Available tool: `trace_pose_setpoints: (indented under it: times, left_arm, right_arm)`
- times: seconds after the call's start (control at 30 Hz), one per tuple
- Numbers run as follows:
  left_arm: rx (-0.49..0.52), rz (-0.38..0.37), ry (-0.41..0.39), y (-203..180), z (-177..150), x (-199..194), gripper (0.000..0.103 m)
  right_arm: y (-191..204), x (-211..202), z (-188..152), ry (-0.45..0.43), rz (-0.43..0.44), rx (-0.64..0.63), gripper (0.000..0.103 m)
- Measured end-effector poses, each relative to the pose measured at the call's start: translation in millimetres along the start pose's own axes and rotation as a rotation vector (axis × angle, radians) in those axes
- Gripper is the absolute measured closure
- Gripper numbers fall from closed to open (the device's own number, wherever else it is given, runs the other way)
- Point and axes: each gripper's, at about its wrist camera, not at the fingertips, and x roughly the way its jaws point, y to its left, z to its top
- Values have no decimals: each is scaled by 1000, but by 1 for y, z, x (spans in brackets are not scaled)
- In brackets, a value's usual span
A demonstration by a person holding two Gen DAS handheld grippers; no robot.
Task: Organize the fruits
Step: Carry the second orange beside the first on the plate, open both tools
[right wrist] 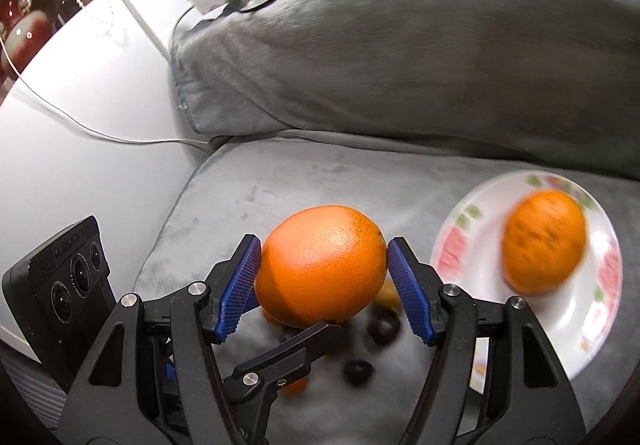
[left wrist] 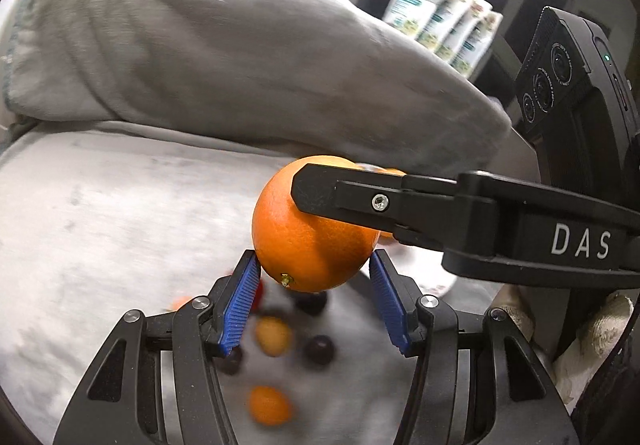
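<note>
Left wrist view: large orange held aloft between the fingers of the right hand-held gripper, which reaches in from the right; only its near finger is visible, lying across the fruit. Left hand-held gripper sits just below the orange, jaws wide, blue pads flanking the lower half; left pad appears to touch the skin, right pad apart. Not a grip, in my judgement. Below, on the grey cushion, several small fruits lie loose, orange-yellow and dark, blurred.

Right wrist view: right hand-held gripper clamps the orange, both pads pressed on its sides. Left gripper's finger crosses underneath. White flowered plate lies to the right on the cushion, near, with a second orange on it.

Progress: one orange plated, one in transit, small fruits unsorted. Early to middle stage.
</note>
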Motion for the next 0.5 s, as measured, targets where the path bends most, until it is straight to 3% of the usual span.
trace_pose_setpoints:
  times: [0.5]
  left_arm:
    - [75,-105,92,-66,-2,42,47]
  right_arm:
    - [-71,-61,-39,-32,-75,116,34]
